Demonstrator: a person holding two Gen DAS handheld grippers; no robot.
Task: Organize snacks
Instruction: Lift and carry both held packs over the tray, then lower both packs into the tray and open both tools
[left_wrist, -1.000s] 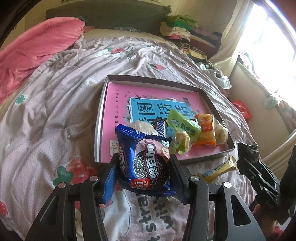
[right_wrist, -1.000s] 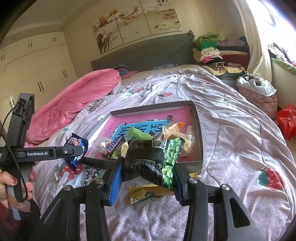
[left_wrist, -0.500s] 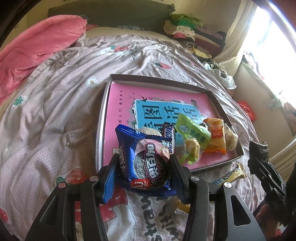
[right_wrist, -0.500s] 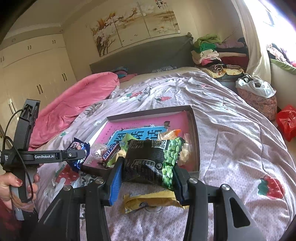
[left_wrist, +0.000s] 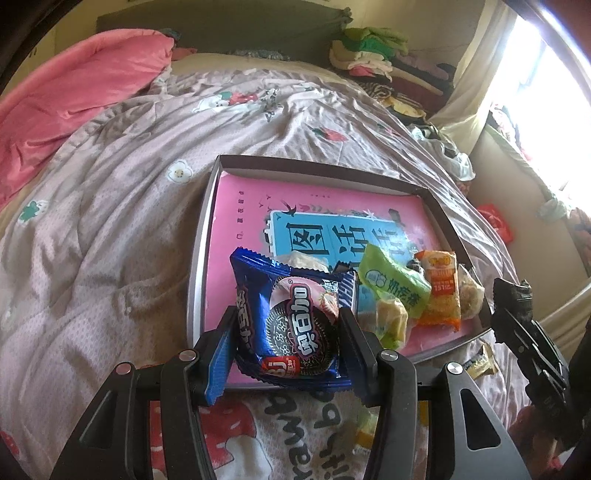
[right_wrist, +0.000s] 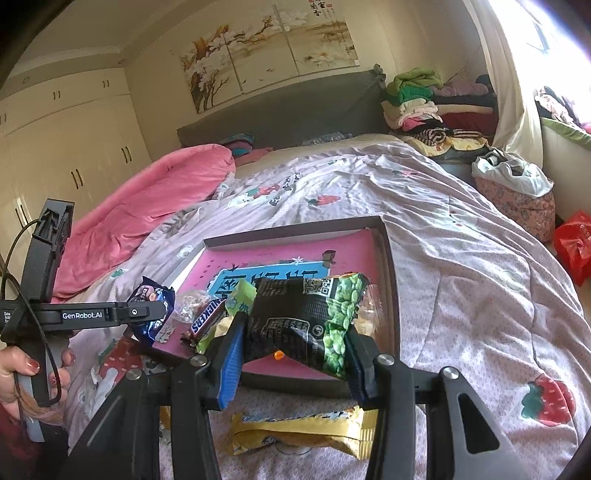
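Two claws are each loaded with one snack above the near edge of the bed. Left claw (left_wrist: 288, 332): clamped across the sides of the blue cookie packet (left_wrist: 291, 317), printed face up, hanging over the near-left corner of the shallow box (left_wrist: 201, 236). Right claw (right_wrist: 293, 345): clamped on the black-and-green pea packet (right_wrist: 306, 321), which sags at its free end, over the box's near-right part.

The box sits on the quilt (left_wrist: 103, 221) mid-bed and has a pink-and-blue book cover (left_wrist: 251, 206) as its floor. Snacks already inside are bunched along its near edge: green sachet (left_wrist: 395, 280), orange packet (left_wrist: 439, 291), chocolate bar (right_wrist: 208, 319) and a few pale wrapped pieces. The far half of the box is bare.

One yellow wrapper (right_wrist: 303, 432) lies on the quilt outside the box, just beside its near edge.

Judgement: side grips keep each packet flat and let it drop cleanly once the pads part. Both appear to be in the carry-to-box step, with release pending. The bare far half would suit placement better than the crowded near edge.
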